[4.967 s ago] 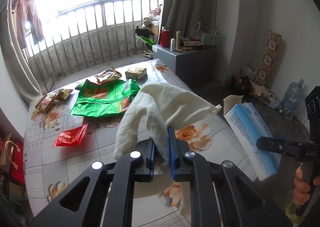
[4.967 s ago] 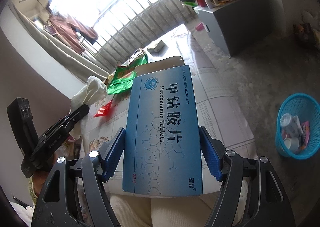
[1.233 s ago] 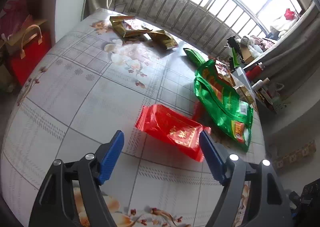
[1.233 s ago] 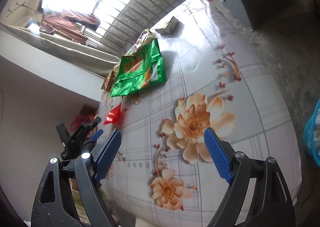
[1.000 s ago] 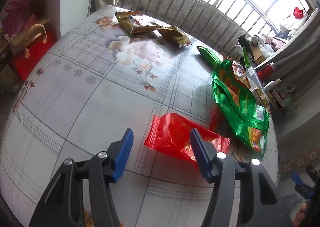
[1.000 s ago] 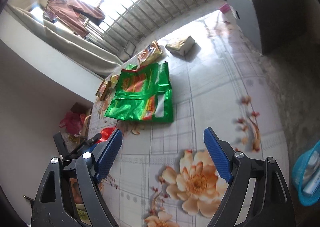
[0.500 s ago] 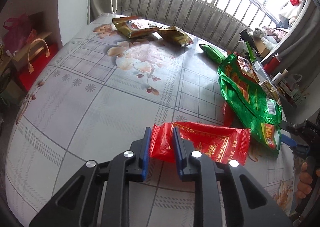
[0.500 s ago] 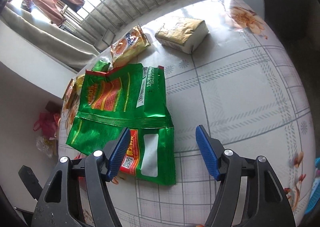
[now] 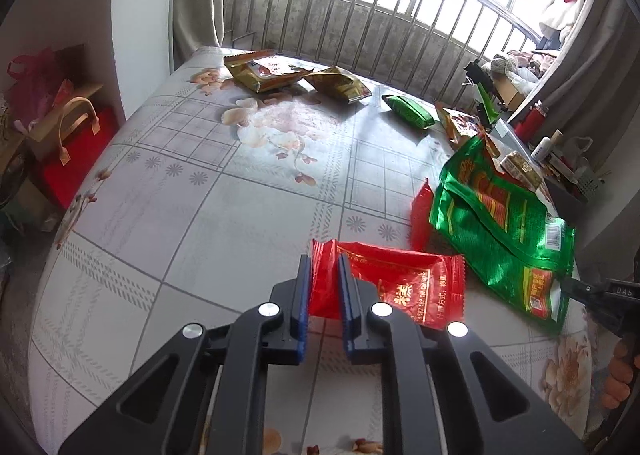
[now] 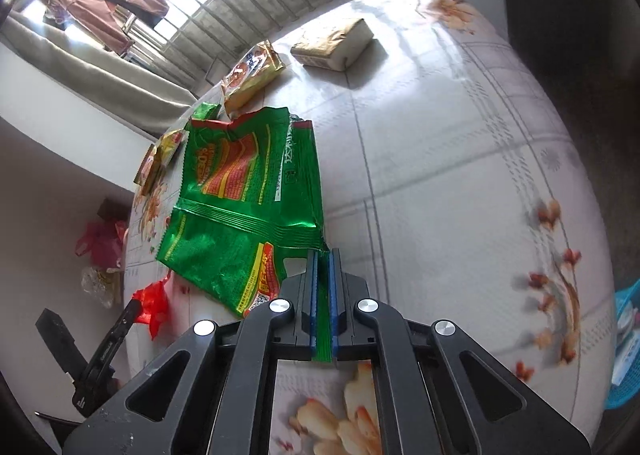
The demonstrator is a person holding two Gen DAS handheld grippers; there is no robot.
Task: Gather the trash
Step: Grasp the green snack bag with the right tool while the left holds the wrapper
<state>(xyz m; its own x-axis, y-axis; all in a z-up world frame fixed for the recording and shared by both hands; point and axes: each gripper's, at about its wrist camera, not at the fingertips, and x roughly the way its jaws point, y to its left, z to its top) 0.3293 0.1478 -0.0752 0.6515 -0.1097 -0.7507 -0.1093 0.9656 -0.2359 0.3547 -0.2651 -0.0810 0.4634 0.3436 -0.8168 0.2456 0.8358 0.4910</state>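
Note:
A red snack wrapper lies on the floral tablecloth. My left gripper has the wrapper's left end between its blue pads, and the jaws are closing on it. Just right of it lies a large green foil bag, crumpled and flat. In the right wrist view my right gripper is shut on the near corner of the green bag. The left gripper and the red wrapper show at the lower left there.
Gold wrappers and a small green packet lie at the far side by the railing. A tan packet sits beyond the green bag. A blue basket stands on the floor right of the table, a red gift bag left.
The left jaws have closed onto the red wrapper's end. The right gripper came down to the green bag and shut on its near corner.

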